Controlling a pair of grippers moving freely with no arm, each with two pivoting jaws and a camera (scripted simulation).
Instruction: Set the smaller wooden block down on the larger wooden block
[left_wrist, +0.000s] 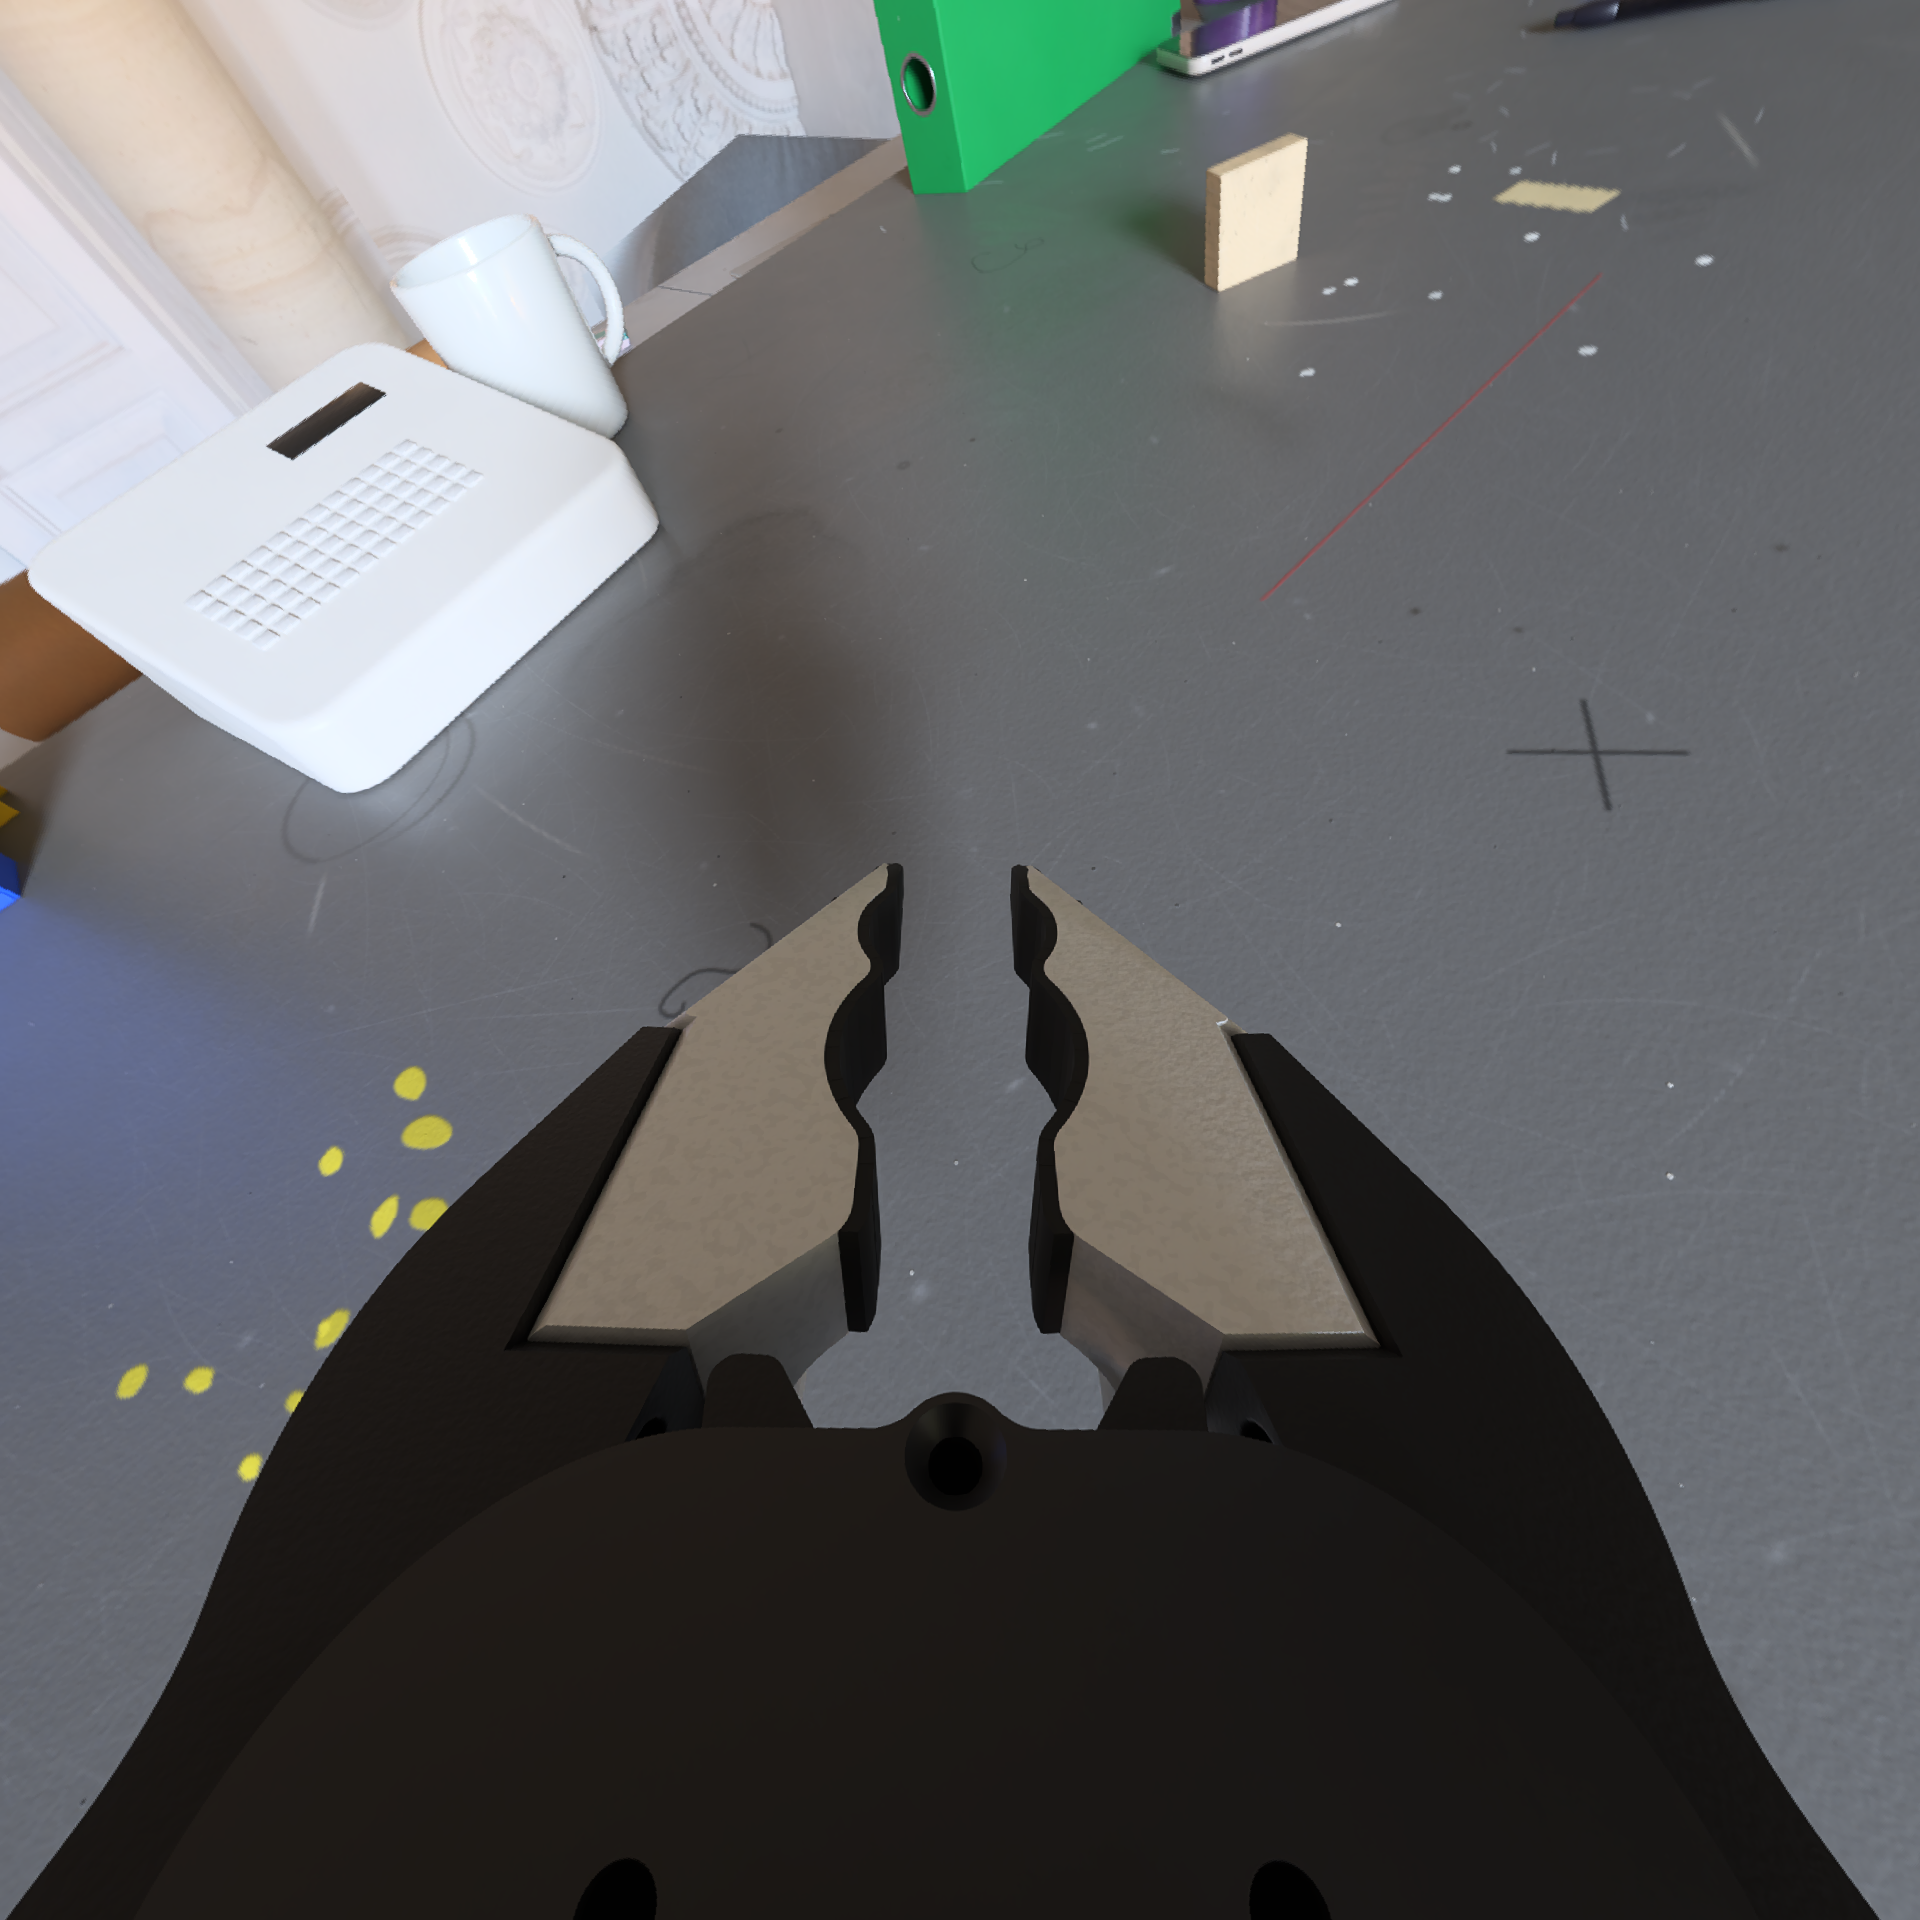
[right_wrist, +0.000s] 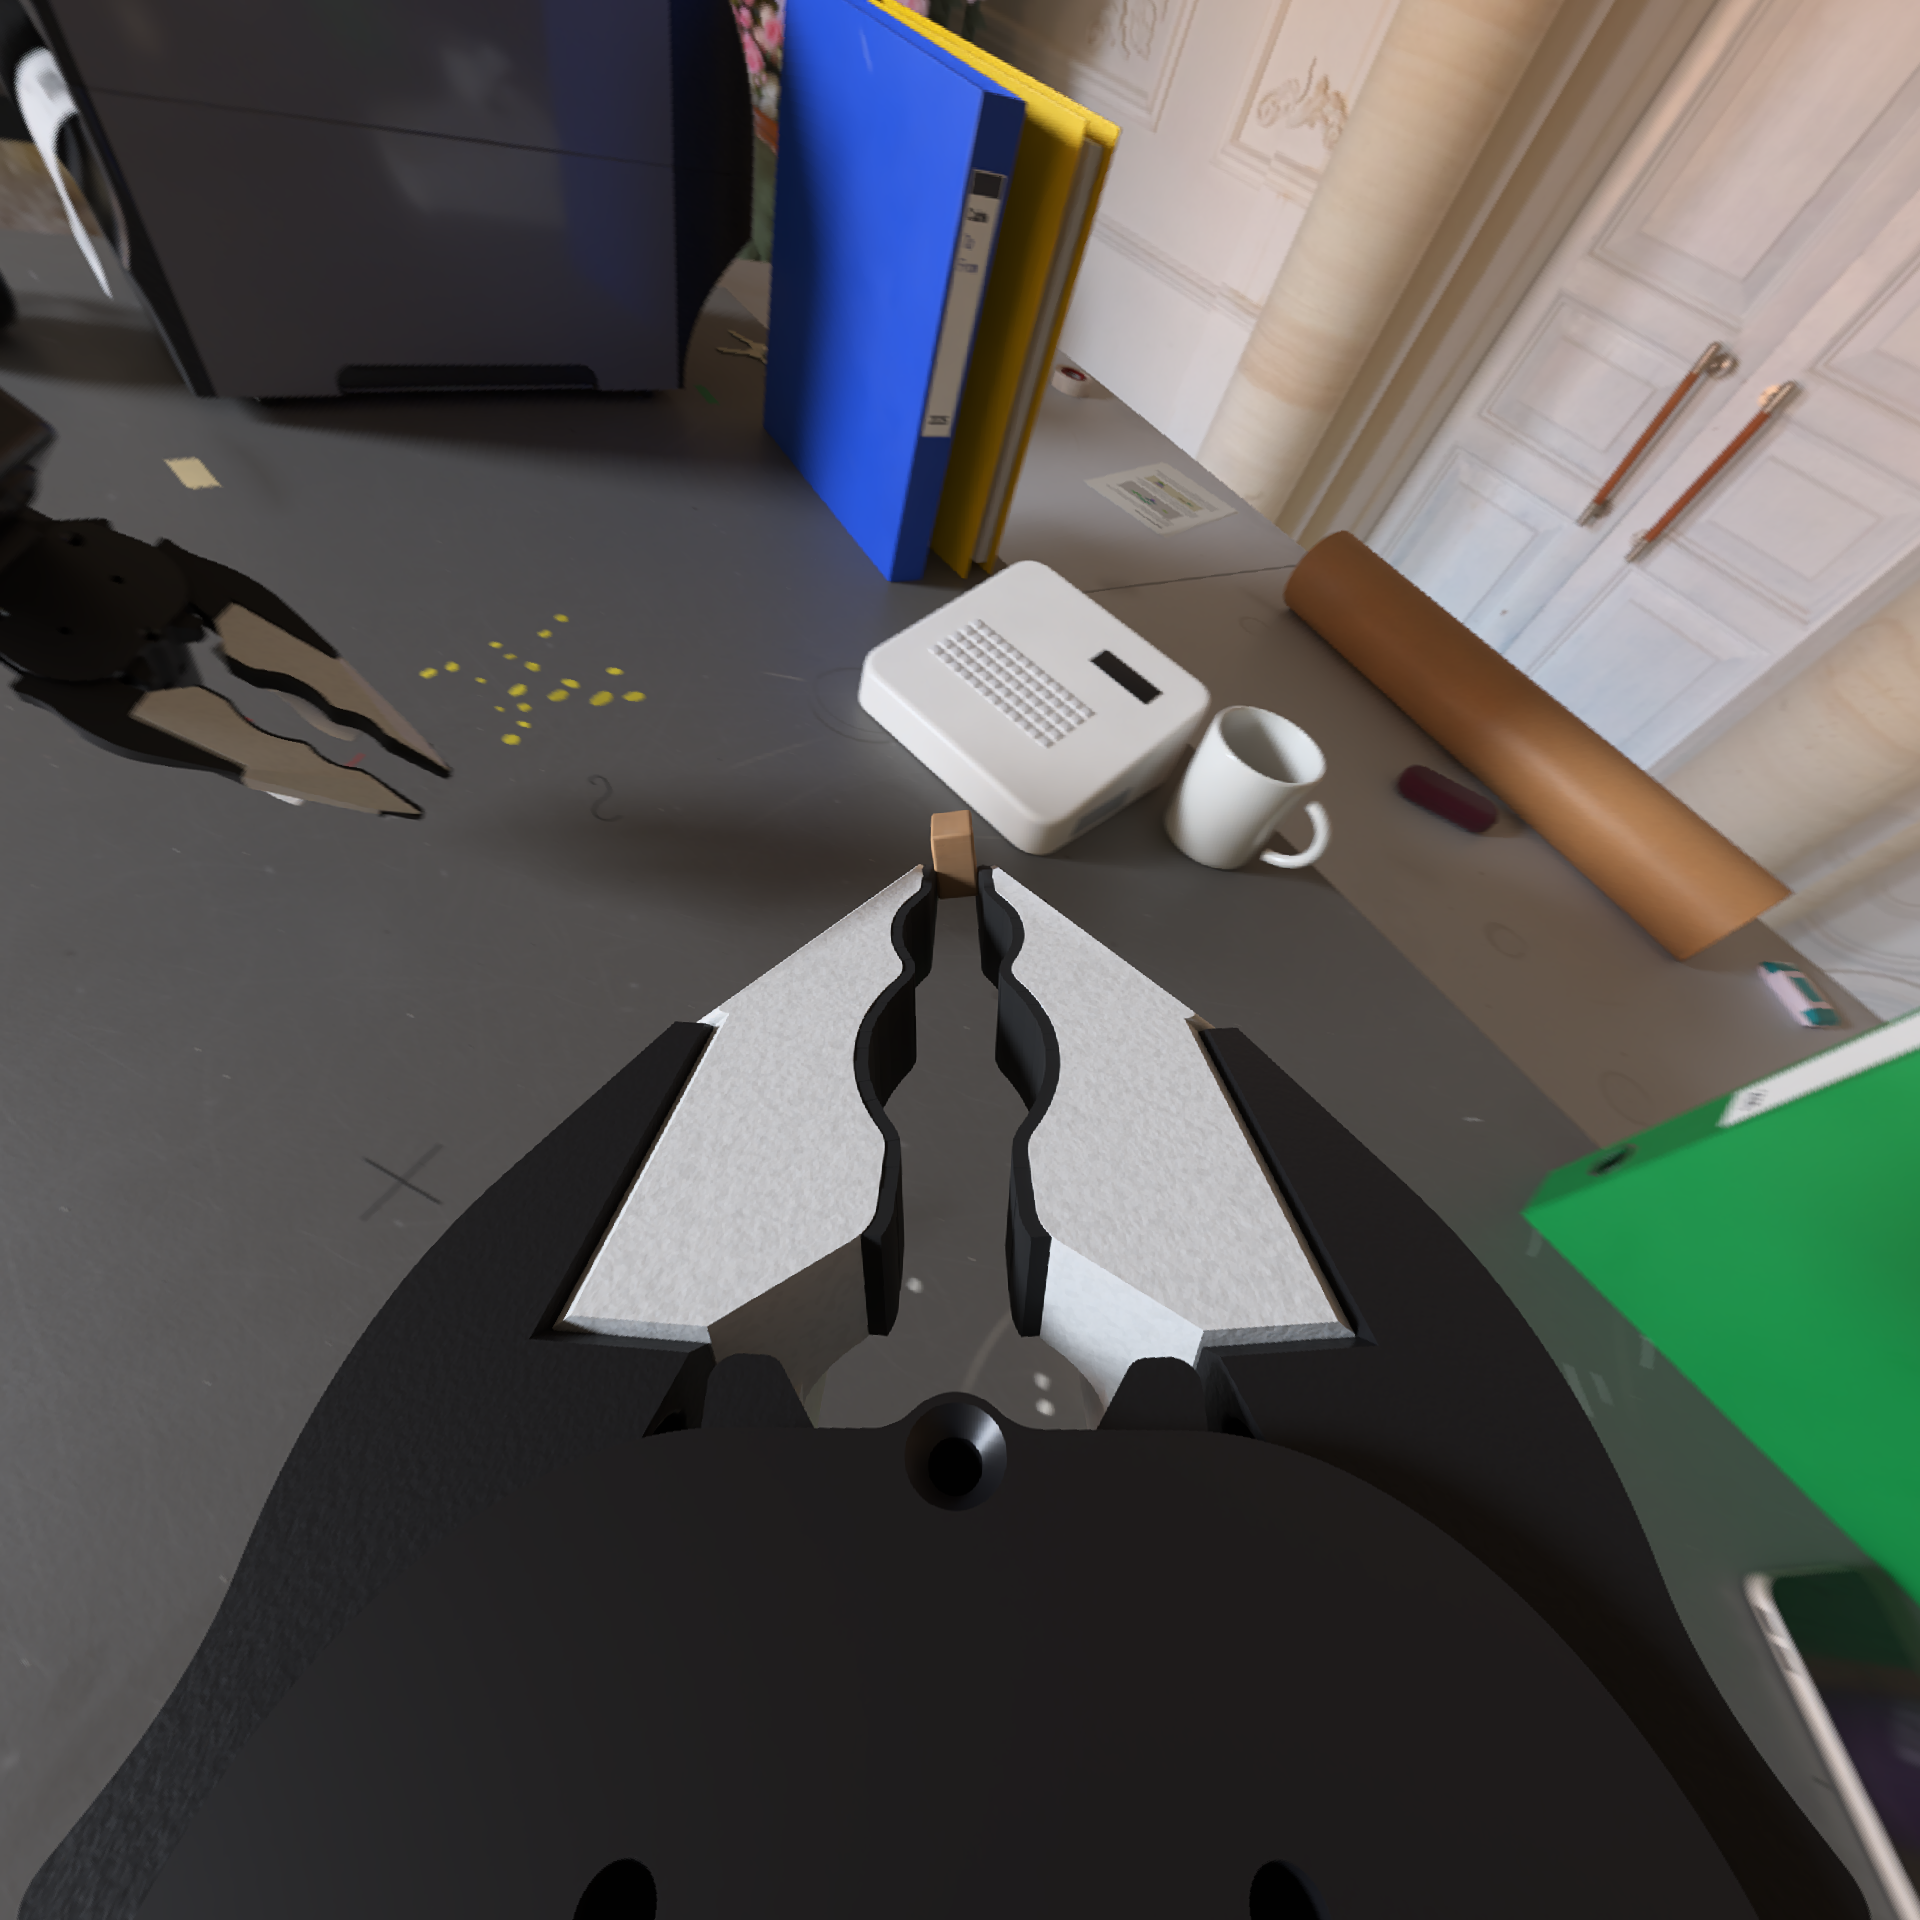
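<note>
In the right wrist view my right gripper is shut on the smaller wooden block, a tan cube pinched at the fingertips and held above the grey table. The larger wooden block, a pale square slab standing on edge, shows in the left wrist view on the table, far ahead and to the right, near the green binder. It does not show in the right wrist view. My left gripper is open and empty above the table. It also shows at the left of the right wrist view.
A white boxy device and a white mug stand ahead of the right gripper. Blue and yellow binders and a dark cabinet stand behind. A cardboard tube lies on the right. The green binder is close by on the right.
</note>
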